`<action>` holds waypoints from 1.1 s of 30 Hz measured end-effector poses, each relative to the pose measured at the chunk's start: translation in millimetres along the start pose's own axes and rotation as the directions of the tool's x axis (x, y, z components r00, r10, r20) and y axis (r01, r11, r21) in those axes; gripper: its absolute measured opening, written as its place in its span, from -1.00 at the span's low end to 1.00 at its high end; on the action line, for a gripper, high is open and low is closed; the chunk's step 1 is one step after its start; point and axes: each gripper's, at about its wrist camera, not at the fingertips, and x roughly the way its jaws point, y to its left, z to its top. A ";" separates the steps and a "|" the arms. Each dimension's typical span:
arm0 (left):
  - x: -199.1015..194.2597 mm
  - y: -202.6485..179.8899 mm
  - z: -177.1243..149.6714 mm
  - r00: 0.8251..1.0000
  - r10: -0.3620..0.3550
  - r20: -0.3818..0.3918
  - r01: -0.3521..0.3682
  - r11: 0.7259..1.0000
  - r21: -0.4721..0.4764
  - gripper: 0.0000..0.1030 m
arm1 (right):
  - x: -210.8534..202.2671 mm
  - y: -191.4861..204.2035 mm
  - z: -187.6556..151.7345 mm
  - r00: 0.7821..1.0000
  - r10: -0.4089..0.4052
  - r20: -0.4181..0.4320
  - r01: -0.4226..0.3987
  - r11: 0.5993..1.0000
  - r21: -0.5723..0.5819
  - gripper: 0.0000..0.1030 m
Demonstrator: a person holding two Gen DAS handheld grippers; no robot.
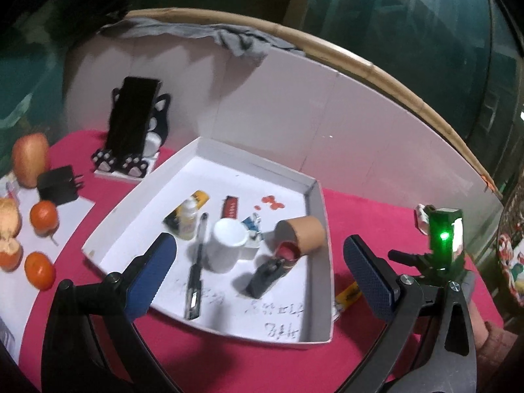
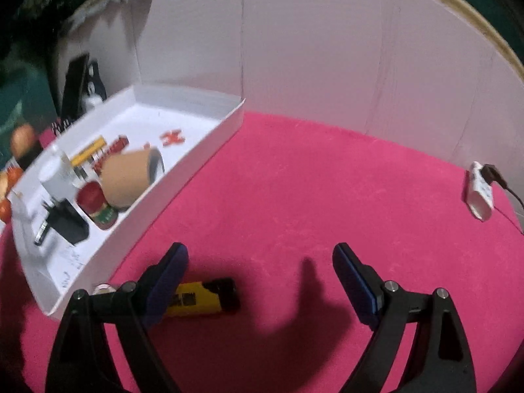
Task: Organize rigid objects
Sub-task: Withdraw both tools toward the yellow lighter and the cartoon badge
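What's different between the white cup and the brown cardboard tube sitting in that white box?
The white cup stands on end, while the brown cardboard tube lies on its side. The cup is plain white and looks smooth; the tube is tan, with a dark inner rim visible at one end in the right wrist view. The cup sits near the box's middle; the tube lies close to the box's wall. Both are cylinders inside the white cardboard box.

**Hidden, cropped and blurred**

In the right wrist view the yellow tool [image 2: 199,299] is partly covered by the right gripper's [image 2: 260,281] left finger, and the box's [image 2: 183,170] contents are motion-blurred. In the left wrist view only a yellow tip [image 1: 349,296] of the tool shows past the box [image 1: 322,229] wall. Handwriting [image 1: 278,314] on the box floor is unreadable. The peeled fruit [image 1: 8,232] is cut by the left edge.
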 end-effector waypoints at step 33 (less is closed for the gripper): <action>-12.6 -51.9 -98.0 0.942 -0.214 -0.258 0.291 0.905 0.311 0.99 | -46.6 8.5 -58.1 0.979 0.205 0.012 -0.202 0.970 -0.138 0.77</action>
